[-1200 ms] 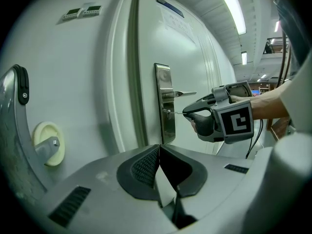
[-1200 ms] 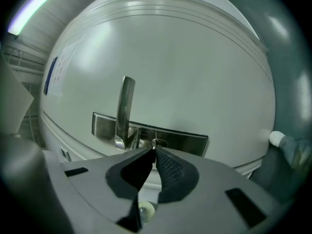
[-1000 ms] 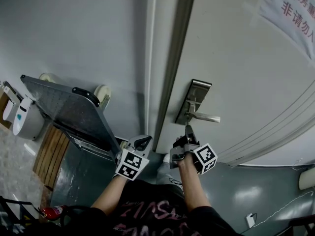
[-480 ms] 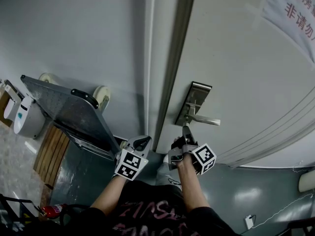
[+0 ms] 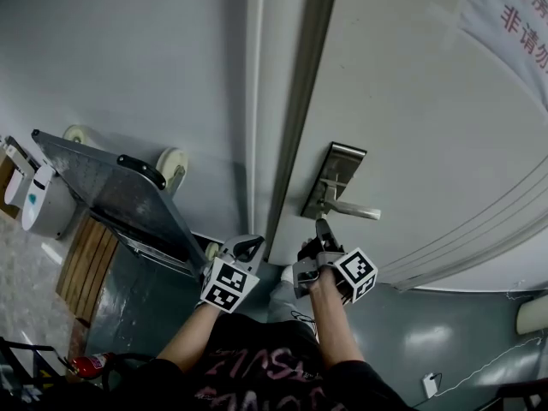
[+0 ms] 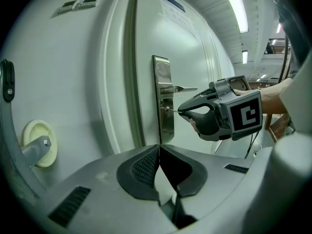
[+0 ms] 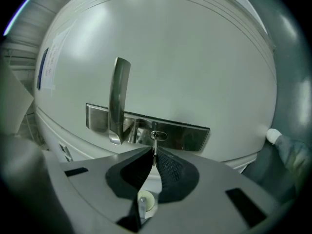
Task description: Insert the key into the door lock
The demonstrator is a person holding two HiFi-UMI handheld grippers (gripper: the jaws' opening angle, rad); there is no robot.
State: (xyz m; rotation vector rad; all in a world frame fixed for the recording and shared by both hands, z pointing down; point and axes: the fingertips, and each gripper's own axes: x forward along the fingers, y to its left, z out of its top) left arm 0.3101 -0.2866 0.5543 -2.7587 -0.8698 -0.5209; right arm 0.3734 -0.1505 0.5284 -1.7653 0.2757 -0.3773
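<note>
A steel lock plate point(image 5: 336, 174) with a lever handle point(image 5: 355, 212) sits on the white door. My right gripper point(image 5: 322, 227) points at the plate's lower end. In the right gripper view a thin metal key point(image 7: 154, 147) stands between that gripper's point(image 7: 154, 155) pads, its tip in the keyhole point(image 7: 157, 135). The jaws are opening a little, but the pads still touch the key. From the left gripper view the key point(image 6: 173, 110) bridges the right gripper point(image 6: 181, 112) and the plate point(image 6: 163, 96). My left gripper point(image 5: 248, 245) hangs left of the door edge, shut point(image 6: 159, 147) and empty.
A folded platform trolley point(image 5: 111, 197) with wheels point(image 5: 171, 163) leans on the wall at the left. Below it lie a wooden pallet point(image 5: 90, 264) and a fire extinguisher point(image 5: 86, 368). A paper sign point(image 5: 514, 15) hangs on the door's upper right. The door frame point(image 5: 295, 101) runs between both grippers.
The right gripper has tilted slightly while staying at the lock plate. The left gripper has hardly moved.
</note>
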